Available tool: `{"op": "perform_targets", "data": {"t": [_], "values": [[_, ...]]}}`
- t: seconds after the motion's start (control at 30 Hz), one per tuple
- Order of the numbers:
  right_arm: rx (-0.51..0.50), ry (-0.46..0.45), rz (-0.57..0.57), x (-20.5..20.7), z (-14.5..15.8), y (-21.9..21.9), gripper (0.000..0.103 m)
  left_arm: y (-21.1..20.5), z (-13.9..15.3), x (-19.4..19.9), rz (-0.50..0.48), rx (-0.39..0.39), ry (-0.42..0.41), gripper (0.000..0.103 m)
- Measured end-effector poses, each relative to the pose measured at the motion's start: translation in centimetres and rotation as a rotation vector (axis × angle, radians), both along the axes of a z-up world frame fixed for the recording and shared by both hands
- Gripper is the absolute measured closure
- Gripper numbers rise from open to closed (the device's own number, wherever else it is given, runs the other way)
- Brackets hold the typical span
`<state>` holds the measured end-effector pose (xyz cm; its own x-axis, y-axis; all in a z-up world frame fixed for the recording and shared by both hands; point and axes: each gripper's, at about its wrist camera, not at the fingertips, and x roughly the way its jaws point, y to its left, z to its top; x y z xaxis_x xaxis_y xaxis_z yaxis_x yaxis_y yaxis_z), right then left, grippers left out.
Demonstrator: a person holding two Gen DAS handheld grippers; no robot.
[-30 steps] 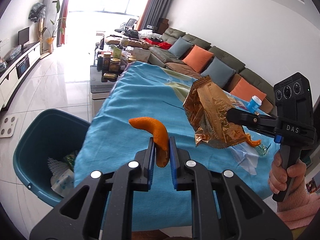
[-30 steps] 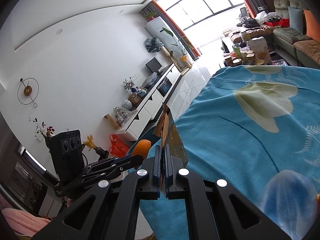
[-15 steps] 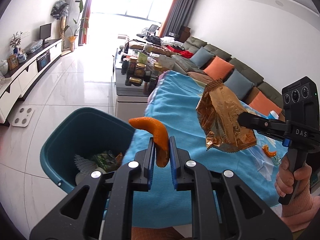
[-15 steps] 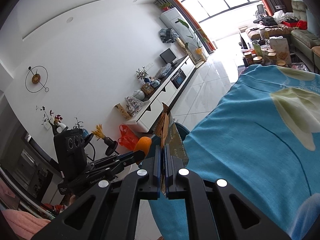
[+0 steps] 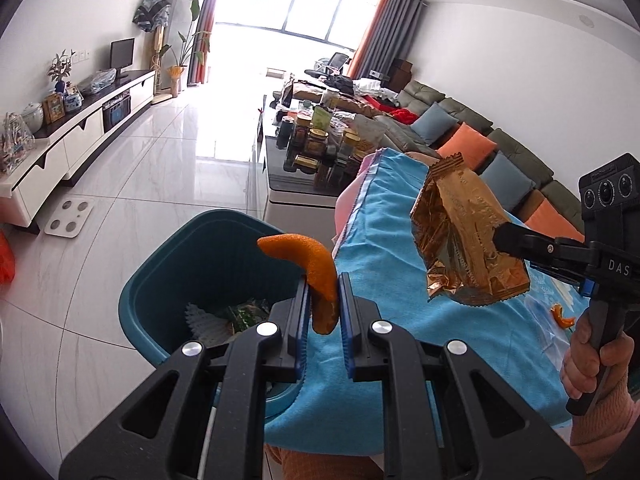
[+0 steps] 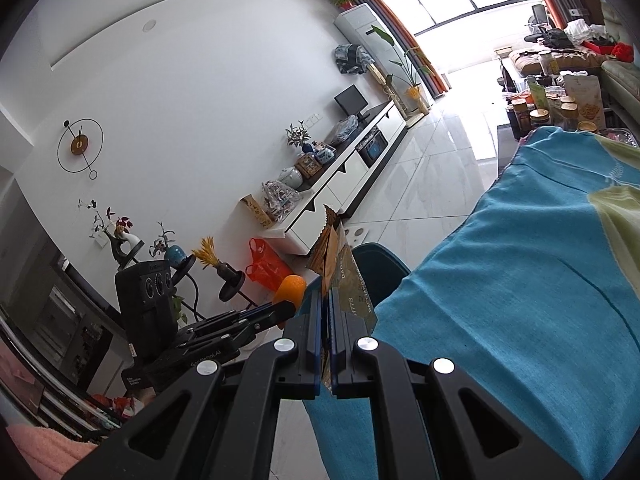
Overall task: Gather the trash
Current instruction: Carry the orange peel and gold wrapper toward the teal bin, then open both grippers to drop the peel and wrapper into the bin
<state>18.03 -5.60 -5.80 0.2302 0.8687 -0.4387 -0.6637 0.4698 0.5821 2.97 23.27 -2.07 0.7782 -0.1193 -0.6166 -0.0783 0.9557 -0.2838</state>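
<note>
From the left wrist view, the left tool (image 5: 323, 300) is pinching a curved piece of orange peel (image 5: 316, 268) between its two blue pads. The peel sticks up and bends over toward ten o'clock, right above the rim of the teal bin (image 5: 208, 264). The bin stands on the shiny white floor, tight against the edge of the worktop, which wears a blue cloth (image 5: 400, 264). Inside the bin you can see some white paper and a green wrapper (image 5: 244, 312) (they sit low, down at the bottom). At three o'clock, the right tool (image 5: 500, 236) holds a crinkly gold snack bag (image 5: 460, 240) up in the air over the blue cloth. A hand (image 5: 596, 356) grips that tool's handle at four o'clock. A tiny scrap of orange peel (image 5: 562, 317) lies on the cloth near that hand. Far back at twelve o'clock, jars (image 5: 316, 140) crowd a low table, and a long sofa with orange and blue pillows runs along the wall.

From the right wrist view, the right tool (image 6: 325, 320) is pressed together on the gold snack bag (image 6: 340, 272), which pokes straight up toward twelve o'clock. Just behind the bag is the teal bin (image 6: 380, 264), beside the blue cloth (image 6: 500, 320) that fills the three o'clock side. At nine o'clock, the left tool (image 6: 286, 308) reaches in with the orange peel (image 6: 291, 289) at its tip. A round wall clock (image 6: 80, 144) hangs at ten o'clock.
</note>
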Motion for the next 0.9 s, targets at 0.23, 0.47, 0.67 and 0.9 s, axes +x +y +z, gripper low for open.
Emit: {"op": "perform_targets", "data": {"t": [0.23,0.47,0.67,0.9], "values": [[-0.011,0.001,0.033,0.4,-0.1,1.9,0.101,0.9,-0.8,0.2,0.025,-0.006,0.02,0.089],[-0.029,0.0,0.062,0.5,-0.1,3.9,0.101,1.2,-1.5,0.7,0.05,-0.006,0.039,0.089],[-0.041,0.011,0.077,0.8,-0.5,5.2,0.101,1.8,-2.1,1.1,0.073,-0.011,0.053,0.089],[-0.065,0.034,0.086,1.3,-1.2,7.2,0.101,2.3,-3.0,1.5,0.09,-0.017,0.075,0.089]]}}
